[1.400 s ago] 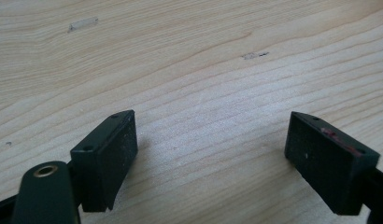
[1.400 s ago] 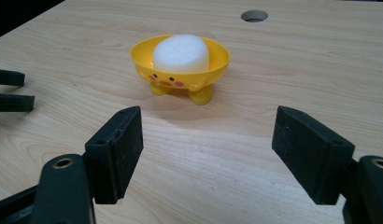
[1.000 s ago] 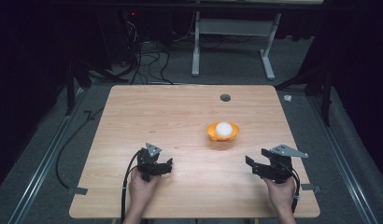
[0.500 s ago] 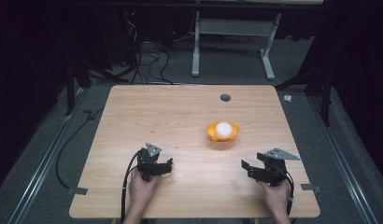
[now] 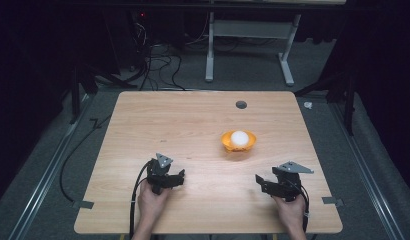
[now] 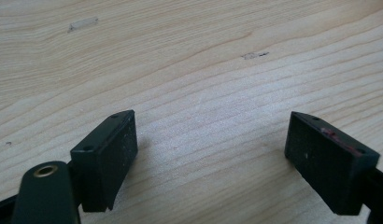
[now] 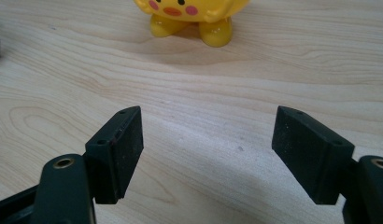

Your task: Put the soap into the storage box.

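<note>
A yellow chick-shaped cup (image 5: 238, 142) holding a white ball (image 5: 239, 138) stands right of the table's centre. Its feet, pink cheeks and orange beak show at the top of the right gripper view (image 7: 189, 18). My right gripper (image 5: 261, 183) rests near the front right of the table, jaws pointing left, open and empty (image 7: 208, 149), the cup well ahead of it. My left gripper (image 5: 180, 178) sits at the front left, open over bare wood (image 6: 213, 154), nothing between its jaws.
The wooden table (image 5: 168, 125) has a round cable hole (image 5: 241, 104) near its far edge and tape strips (image 5: 329, 201) at its front corners. Behind it stand a white desk frame (image 5: 248, 30) and cables on the floor (image 5: 153, 65).
My right gripper has shifted left and slightly nearer the front edge. The left gripper and the chick cup have stayed put.
</note>
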The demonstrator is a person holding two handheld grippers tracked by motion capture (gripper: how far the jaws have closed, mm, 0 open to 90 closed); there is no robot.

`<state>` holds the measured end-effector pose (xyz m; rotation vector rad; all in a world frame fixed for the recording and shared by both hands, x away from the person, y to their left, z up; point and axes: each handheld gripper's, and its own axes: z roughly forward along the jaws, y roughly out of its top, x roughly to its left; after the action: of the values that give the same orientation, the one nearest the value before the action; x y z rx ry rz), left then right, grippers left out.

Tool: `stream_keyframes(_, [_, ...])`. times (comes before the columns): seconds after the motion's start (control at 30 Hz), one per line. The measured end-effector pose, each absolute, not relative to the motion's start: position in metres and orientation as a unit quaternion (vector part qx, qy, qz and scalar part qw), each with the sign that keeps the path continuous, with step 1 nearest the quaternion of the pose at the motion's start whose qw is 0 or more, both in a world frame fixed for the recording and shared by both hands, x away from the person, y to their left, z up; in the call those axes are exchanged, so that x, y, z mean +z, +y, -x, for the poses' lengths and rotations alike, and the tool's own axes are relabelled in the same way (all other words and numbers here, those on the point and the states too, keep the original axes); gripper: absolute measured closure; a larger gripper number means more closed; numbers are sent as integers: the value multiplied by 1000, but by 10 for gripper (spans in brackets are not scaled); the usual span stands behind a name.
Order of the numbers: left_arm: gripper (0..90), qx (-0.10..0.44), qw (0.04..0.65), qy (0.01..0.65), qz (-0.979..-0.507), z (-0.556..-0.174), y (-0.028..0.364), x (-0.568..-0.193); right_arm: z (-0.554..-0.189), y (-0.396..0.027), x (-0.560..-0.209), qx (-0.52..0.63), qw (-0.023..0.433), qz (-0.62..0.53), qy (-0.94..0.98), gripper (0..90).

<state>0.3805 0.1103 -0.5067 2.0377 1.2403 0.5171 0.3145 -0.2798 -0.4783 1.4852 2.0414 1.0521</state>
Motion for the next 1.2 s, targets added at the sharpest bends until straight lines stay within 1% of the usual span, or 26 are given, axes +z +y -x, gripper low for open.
stream_keyframes(0.77, [175, 199, 343, 477, -784, -380, 110, -507, -321, -272, -501, 343, 211, -538, 740, 257])
stream_keyframes(1.2, [174, 199, 343, 477, -784, -380, 110, -507, -324, -264, -502, 313, 229, -528, 756, 231])
